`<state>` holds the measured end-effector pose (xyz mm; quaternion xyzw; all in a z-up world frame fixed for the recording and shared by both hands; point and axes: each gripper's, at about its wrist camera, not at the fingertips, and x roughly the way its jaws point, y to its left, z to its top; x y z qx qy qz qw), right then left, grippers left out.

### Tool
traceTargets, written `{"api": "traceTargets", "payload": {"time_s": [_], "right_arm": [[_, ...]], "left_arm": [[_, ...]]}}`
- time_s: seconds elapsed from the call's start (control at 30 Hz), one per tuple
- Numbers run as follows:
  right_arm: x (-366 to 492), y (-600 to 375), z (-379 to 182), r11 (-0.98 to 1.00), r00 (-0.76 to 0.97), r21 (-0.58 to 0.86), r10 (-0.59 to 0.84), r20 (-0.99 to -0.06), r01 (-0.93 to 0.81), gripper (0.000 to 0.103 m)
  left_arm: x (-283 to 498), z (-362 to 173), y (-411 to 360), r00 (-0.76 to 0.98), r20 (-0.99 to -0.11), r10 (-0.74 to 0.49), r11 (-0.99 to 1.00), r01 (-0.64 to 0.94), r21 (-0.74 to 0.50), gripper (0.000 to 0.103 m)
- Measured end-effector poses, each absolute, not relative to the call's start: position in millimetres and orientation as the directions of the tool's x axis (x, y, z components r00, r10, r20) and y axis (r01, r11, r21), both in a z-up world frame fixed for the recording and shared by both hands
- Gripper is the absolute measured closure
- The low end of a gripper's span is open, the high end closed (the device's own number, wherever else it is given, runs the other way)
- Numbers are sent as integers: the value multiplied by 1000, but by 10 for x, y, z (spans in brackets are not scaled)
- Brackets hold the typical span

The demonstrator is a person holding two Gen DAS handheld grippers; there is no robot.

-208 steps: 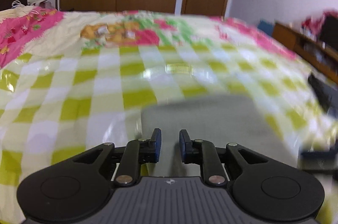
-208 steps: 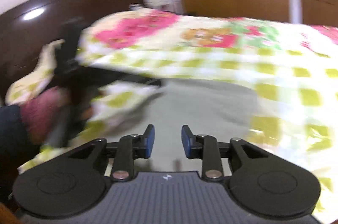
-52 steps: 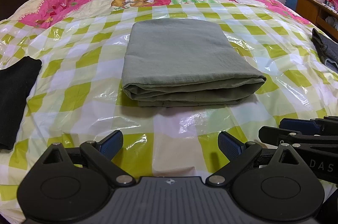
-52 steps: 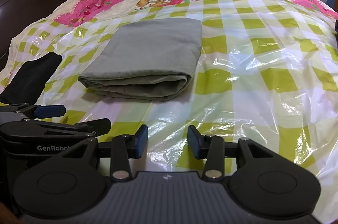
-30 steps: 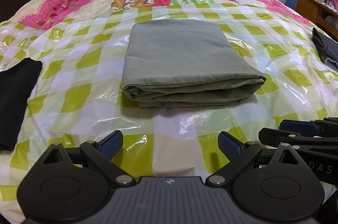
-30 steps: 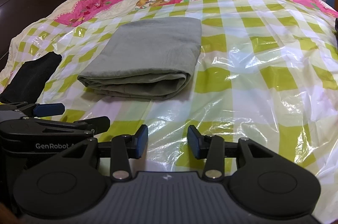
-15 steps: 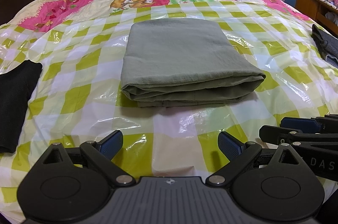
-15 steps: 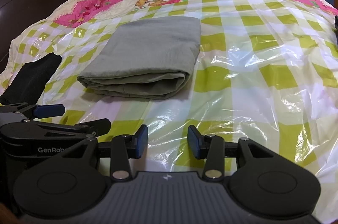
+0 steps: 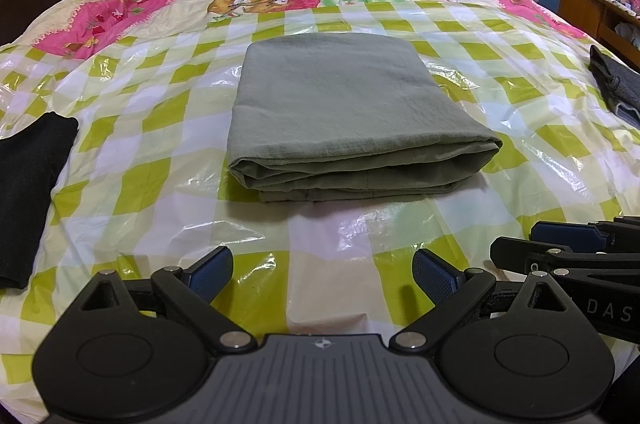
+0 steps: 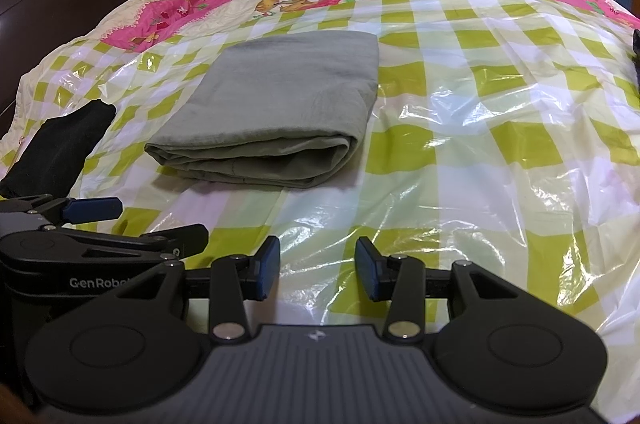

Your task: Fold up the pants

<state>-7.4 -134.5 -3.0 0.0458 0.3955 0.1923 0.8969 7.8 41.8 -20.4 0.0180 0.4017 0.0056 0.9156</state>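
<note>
Your folded olive-green pants [image 9: 340, 112] mid-bed on the plastic-covered checked bedspread [image 9: 152, 128], your left gripper [image 9: 322, 274] spread wide, right gripper [image 10: 317, 266] parted and empty, black garment [image 9: 28, 176] left, grey garment [image 9: 614, 86] right.

Grey-green pants [image 9: 344, 112], folded into a flat rectangular stack, lying mid-bed, layered edges facing camera
</note>
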Motion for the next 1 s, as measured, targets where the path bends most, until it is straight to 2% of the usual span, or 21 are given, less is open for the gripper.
{"api": "traceTargets", "payload": {"time_s": [1.0], "right_arm": [[-77, -1356, -45, 923, 610, 235, 378, -697, -305, 60]], "left_arm": [[82, -228, 421, 668, -744, 23, 999, 12, 41, 0]]}}
